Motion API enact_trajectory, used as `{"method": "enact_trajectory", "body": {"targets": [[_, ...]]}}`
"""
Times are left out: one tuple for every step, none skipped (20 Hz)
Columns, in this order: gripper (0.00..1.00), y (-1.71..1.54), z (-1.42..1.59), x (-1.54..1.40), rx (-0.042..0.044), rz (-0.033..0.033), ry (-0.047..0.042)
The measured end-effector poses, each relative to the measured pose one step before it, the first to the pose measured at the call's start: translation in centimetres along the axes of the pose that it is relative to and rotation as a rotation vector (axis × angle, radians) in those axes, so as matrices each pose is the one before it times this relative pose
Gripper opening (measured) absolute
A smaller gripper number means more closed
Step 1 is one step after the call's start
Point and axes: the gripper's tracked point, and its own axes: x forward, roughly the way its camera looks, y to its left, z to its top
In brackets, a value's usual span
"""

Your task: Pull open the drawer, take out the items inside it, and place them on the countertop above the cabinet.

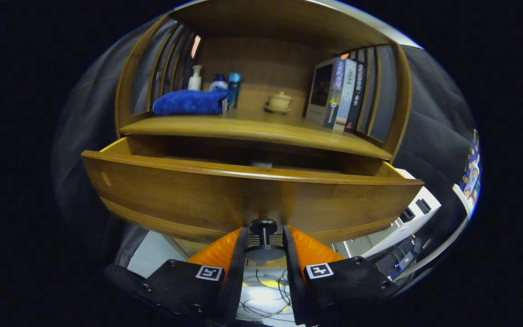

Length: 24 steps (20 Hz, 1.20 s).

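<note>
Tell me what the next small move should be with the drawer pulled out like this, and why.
Probably let go of the knob and lift the hand-held gripper above the drawer. Its fingers flank the knob, and the drawer front hides what lies inside.

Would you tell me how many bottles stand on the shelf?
3, all behind the blue towel: a pale pump bottle, a white one and a blue one. The towel may hide more.

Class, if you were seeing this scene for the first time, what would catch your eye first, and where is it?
The wooden drawer juts out pulled open, its dark knob clamped between the fingers of the gripper. On the countertop above, a blue towel lies before some bottles.
</note>
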Motion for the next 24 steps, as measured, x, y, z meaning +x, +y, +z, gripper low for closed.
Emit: {"method": "enact_trajectory", "body": {"targets": [[0.53,-0.018,-0.216,0.206,-0.0044,0.00365,0.06018],[0.51,-0.01,-0.335,-0.08,-0.01429,-0.00226,0.04861],[0.48,0.036,0.268,-0.409,-0.02008,-0.00679,0.01533],[0.46,-0.117,0.066,0.4,-0.01321,-0.0127,-0.00634],[0.43,-0.071,0.03,-0.073,-0.0089,-0.00924,-0.01645],[0.43,-0.144,-0.003,-0.163,0.00997,-0.01083,-0.02608],[0.44,0.002,0.008,-0.331,0.04276,-0.01221,-0.02999],[0.36,0.012,-0.02,0.495,0.02874,0.00132,-0.01464],[0.35,-0.018,0.177,-0.057,0.01669,-0.00132,-0.01951],[0.35,0.035,-0.188,-0.07,-0.00657,-0.00578,-0.00052],[0.36,-0.018,0.007,-0.168,-0.01502,-0.00855,-0.00638],[0.36,-0.012,0.008,-0.027,-0.01316,-0.00786,-0.00427],[0.36,0.027,0.022,0.021,-0.00816,-0.00507,-0.00625],[0.36,-0.001,-0.09,-0.054,0.0009,-0.00319,-0.00427],[0.36,-0.015,0.043,-0.097,0.0043,-0.00136,-0.00625],[0.36,0.011,-0.09,-0.086,0.00297,-0.00294,-0.00352],[0.36,-0.01,-0.057,-0.237,-0.0041,-0.00063,0.00059],[0.36,0.017,-0.271,-0.285,-0.00426,0.00205,0.00059],[0.36,-0.026,-0.325,-0.536,-0.00481,0.00277,0.00109],[0.36,-0.033,-0.413,-0.459,-0.00207,0.00201,-0.00069],[0.36,-0.079,-0.518,-0.683,0.00606,0.00076,-0.00103],[0.36,-0.014,-0.837,-0.676,0.00617,0.00048,0.0051],[0.36,0.073,-0.505,-0.813,0.00411,-0.00024,-0.00893],[0.35,-0.055,-0.256,-0.567,-0.00172,-0.00295,-0.00725]]}}
